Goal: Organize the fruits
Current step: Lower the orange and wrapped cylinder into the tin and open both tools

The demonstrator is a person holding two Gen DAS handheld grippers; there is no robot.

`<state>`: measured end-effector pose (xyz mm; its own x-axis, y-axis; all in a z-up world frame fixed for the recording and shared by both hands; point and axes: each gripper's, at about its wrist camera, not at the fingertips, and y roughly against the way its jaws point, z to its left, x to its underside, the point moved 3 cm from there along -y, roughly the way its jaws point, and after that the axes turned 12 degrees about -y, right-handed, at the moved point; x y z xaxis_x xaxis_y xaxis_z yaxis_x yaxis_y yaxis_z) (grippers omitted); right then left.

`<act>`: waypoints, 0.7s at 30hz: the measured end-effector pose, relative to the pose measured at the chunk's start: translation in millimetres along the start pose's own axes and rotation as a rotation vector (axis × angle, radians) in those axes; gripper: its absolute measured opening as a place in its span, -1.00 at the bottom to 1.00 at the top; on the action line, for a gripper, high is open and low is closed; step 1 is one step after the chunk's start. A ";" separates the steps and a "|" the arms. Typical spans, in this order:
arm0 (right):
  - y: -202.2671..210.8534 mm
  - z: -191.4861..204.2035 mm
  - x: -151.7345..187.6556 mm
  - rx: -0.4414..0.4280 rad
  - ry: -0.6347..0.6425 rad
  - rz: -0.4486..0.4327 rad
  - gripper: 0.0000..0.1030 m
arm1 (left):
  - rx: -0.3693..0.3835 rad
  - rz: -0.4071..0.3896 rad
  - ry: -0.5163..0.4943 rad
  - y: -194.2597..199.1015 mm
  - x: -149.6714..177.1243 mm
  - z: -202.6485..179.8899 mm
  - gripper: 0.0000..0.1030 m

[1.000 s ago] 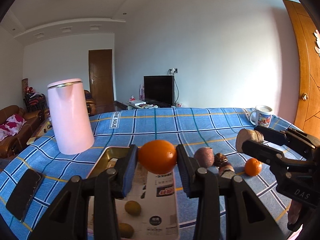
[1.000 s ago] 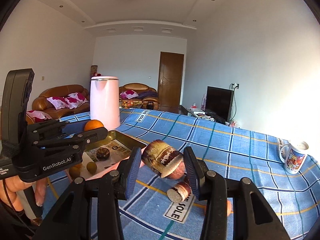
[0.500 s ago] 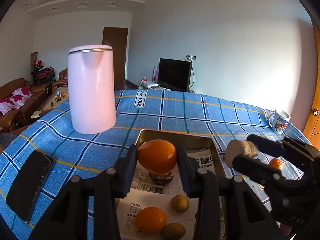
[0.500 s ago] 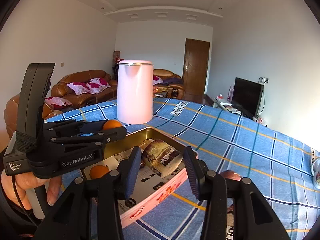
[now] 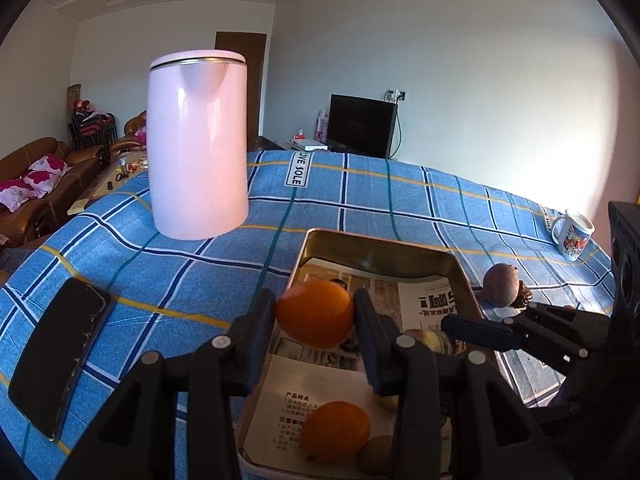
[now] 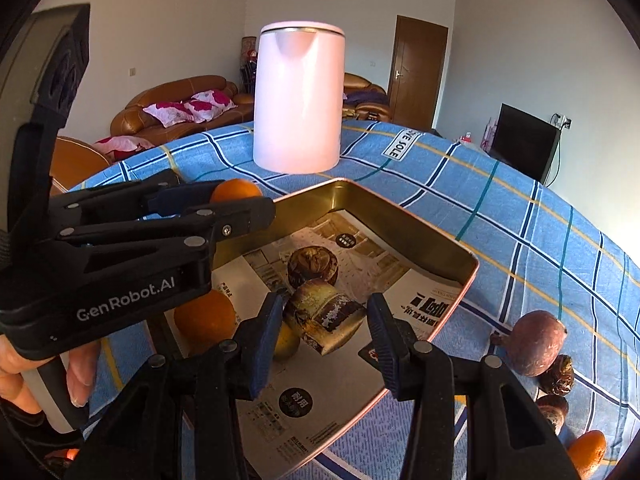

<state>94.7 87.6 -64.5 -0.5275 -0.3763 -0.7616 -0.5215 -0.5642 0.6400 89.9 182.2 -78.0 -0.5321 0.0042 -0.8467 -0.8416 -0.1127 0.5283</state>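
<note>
My left gripper (image 5: 315, 314) is shut on an orange (image 5: 315, 312) and holds it over the near left part of the metal tray (image 5: 376, 246). My right gripper (image 6: 325, 322) holds a brown, mottled cut fruit piece (image 6: 324, 316) low over the paper-lined tray (image 6: 404, 216); the right pad stands slightly off it. In the tray lie another orange (image 5: 335, 430), a dark brown fruit (image 6: 313, 266) and small greenish fruits (image 5: 374, 454). The left gripper with its orange (image 6: 236, 191) also shows in the right wrist view.
A tall pink kettle (image 5: 198, 142) stands behind the tray on the blue checked cloth (image 5: 360, 196). A black phone (image 5: 60, 360) lies at the left. A purple-brown fruit (image 6: 538, 342), small dark fruits (image 6: 558, 374) and an orange (image 6: 586, 450) lie right of the tray. A mug (image 5: 572, 234) stands far right.
Both grippers have moved left from the loose fruits to above the tray, carrying the orange and the brown piece. The right gripper has dropped lower into the tray.
</note>
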 end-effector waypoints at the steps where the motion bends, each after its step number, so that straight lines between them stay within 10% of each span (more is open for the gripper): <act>1: -1.1 -0.8 0.1 -0.001 -0.004 0.007 -0.10 | -0.003 -0.001 -0.002 0.9 -0.3 -1.1 -0.13; 9: 38.8 -22.3 9.3 -0.002 -0.031 -0.086 0.24 | -0.005 -0.065 -0.025 23.8 -13.6 -22.1 0.33; 21: 130.4 -170.3 40.0 0.324 -0.242 -0.193 0.40 | 0.124 -0.068 -0.185 16.7 -34.8 -132.0 0.45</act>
<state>119.9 -126.1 -28.8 -0.5218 -0.0822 -0.8491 -0.7886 -0.3332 0.5168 106.6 49.0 -48.1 -0.4723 0.1909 -0.8605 -0.8749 0.0174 0.4841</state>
